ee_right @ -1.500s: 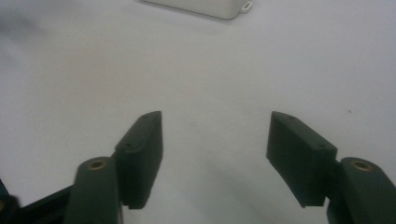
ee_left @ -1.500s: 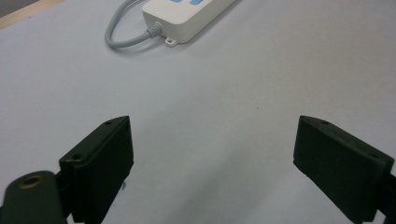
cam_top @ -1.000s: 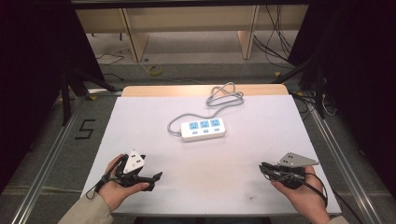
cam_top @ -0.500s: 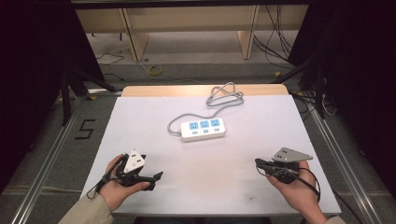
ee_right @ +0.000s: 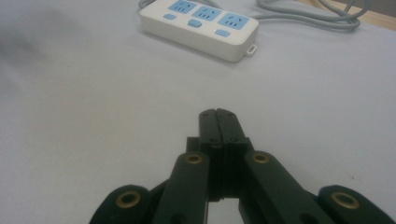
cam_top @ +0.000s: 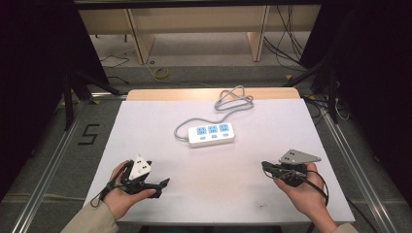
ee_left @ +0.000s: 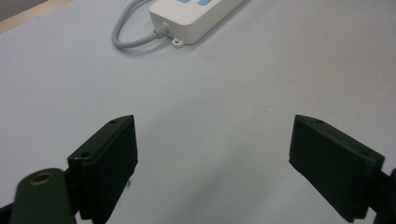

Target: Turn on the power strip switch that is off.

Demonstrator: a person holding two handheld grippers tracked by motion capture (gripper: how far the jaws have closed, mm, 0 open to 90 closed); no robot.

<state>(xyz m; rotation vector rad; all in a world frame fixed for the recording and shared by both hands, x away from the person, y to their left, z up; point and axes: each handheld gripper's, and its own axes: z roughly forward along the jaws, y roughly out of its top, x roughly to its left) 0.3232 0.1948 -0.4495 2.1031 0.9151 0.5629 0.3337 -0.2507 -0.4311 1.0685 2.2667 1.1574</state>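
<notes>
right gripper (cam_top: 266, 167) fingers just clenched, empty | left gripper (cam_top: 163, 182) released | power strip (cam_top: 212, 134) well ahead

Table (cam_top: 145, 121) evenly and brightly lit from overhead, surroundings falling to near black at both sides. Shadows under the hands soft and short; no glare. Both gripper views slightly soft, near jaws out of focus, strip (ee_right: 201, 28) fairly crisp.

Power strip (cam_top: 212, 134) lies between, seemingly apart from, both grippers.
</notes>
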